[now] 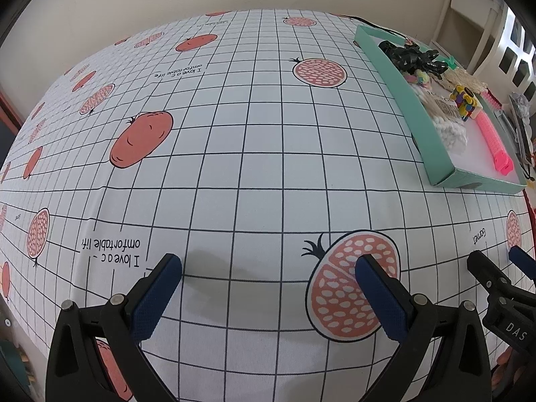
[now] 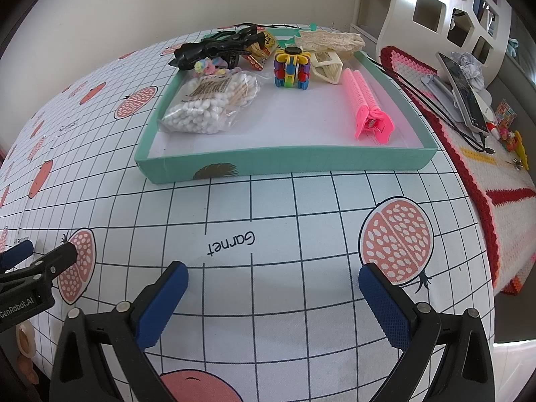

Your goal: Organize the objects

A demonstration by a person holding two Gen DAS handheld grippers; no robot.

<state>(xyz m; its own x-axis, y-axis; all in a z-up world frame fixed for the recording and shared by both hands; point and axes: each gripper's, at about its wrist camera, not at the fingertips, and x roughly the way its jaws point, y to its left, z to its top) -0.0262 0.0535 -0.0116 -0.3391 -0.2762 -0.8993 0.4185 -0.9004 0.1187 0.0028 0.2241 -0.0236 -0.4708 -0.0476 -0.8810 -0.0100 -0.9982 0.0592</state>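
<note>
Teal tray (image 2: 284, 162) filled with small items on the gridded tabletop (image 2: 268, 221).
Inside the tray: a bag of cotton swabs (image 2: 211, 104) at its left wall, a pink hair roller clip (image 2: 366, 109) toward its right wall, a multicoloured fidget toy (image 2: 291, 68) between them, a black hair claw (image 2: 217, 48) at its far left corner. Both the left hand-held gripper (image 1: 268, 278) and the right hand-held gripper (image 2: 273, 283) hover spread wide and empty over bare cloth on the tray's near side.

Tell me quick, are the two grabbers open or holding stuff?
Left hand-held gripper: open, holding nothing.
Right hand-held gripper: open, holding nothing.
</note>
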